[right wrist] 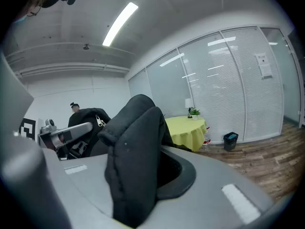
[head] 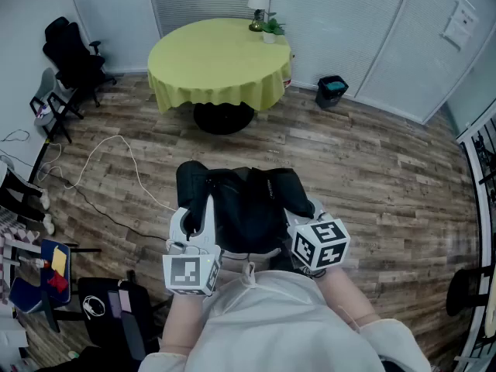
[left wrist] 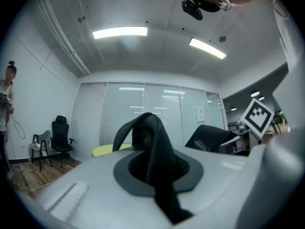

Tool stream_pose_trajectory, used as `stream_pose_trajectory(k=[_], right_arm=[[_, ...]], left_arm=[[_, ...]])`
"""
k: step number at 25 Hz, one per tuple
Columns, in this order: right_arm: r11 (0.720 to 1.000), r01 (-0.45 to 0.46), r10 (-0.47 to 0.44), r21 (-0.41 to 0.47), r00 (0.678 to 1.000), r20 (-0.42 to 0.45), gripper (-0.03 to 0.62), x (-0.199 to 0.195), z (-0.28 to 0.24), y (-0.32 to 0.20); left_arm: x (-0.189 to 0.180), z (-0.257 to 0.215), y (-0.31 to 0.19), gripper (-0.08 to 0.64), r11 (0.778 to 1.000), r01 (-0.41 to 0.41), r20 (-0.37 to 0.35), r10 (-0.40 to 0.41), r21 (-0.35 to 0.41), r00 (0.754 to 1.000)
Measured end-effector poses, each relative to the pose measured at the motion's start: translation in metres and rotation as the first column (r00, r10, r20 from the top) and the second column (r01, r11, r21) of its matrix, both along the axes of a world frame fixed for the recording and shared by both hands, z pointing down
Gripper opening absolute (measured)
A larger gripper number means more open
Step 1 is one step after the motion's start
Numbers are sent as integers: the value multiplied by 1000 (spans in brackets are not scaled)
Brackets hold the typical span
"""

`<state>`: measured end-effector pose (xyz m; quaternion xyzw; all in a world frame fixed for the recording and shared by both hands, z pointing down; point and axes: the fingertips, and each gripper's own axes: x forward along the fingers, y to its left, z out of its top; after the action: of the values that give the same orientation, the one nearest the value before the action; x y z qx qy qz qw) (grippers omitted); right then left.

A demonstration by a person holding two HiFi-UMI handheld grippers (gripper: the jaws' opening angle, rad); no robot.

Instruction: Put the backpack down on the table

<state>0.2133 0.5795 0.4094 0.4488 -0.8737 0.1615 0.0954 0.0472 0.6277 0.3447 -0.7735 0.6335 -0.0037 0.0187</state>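
A black backpack (head: 244, 204) hangs in the air in front of the person, above the wooden floor, held by both grippers. My left gripper (head: 201, 211) is shut on a thin black strap (left wrist: 155, 161) at the pack's left side. The right gripper (head: 301, 217) is shut on a thick padded shoulder strap (right wrist: 133, 147) at its right side. In the left gripper view, the pack's body (left wrist: 209, 136) and the right gripper's marker cube (left wrist: 259, 118) show to the right. The round table (head: 219, 62) with a yellow cloth stands ahead, a good way beyond the pack.
A small lamp (head: 257, 6) and a potted plant (head: 271, 29) stand at the table's far edge. A black bin (head: 332, 90) sits right of the table and an office chair (head: 74, 56) to the left. Cables (head: 101, 157) lie on the floor, with clutter at the lower left.
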Motion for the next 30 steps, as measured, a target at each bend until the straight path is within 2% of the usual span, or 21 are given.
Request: stream_pose_trajectory(k=[10,16,22,30], right_arm=[[1000,0,0,-25,1000,-1,31,9,10,-7],[998,-7,8,-61,1000,18,31,24,20,-30],[996,11,-8,-93,1000,27,31,53,31,-79],[994,68,-65,-80,997,32,31,114,20,-183]], left_arm=[[8,10,-9,23,1000,-9,-7,9,-26,1000],[23,19,-33,25,999,-9,-12,9,-49,1000],[51,30,-82,25,997,7,-15,-9,-79,1000],[112,22,-177,24,996,59,-41,-62,-73,997]])
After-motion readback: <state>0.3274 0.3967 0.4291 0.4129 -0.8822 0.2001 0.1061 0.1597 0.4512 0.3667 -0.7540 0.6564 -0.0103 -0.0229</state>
